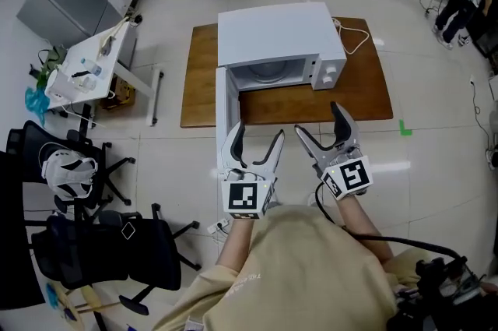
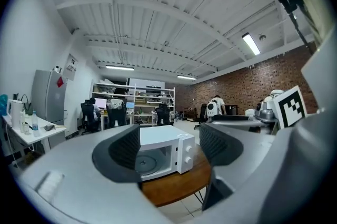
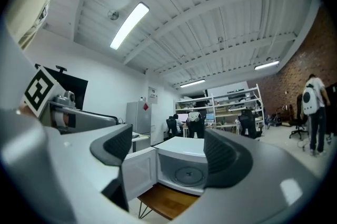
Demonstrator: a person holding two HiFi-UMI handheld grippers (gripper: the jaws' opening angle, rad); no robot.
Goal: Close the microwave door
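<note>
Office floor (image 1: 436, 158), wooden counter (image 1: 366, 88) mid-room, microwave (image 1: 272, 33) on it facing the person. The door (image 1: 227, 100) stands swung out from its left hinge, edge-on, running straight toward us, free edge just ahead of the left hand-held gripper (image 1: 258, 133); that one's nearer, right hand-held gripper (image 1: 317, 121) sits beside it by the counter's front edge. Both have jaws spread, nothing between them; closing likely means a push on the door's left face, rightward.
</note>
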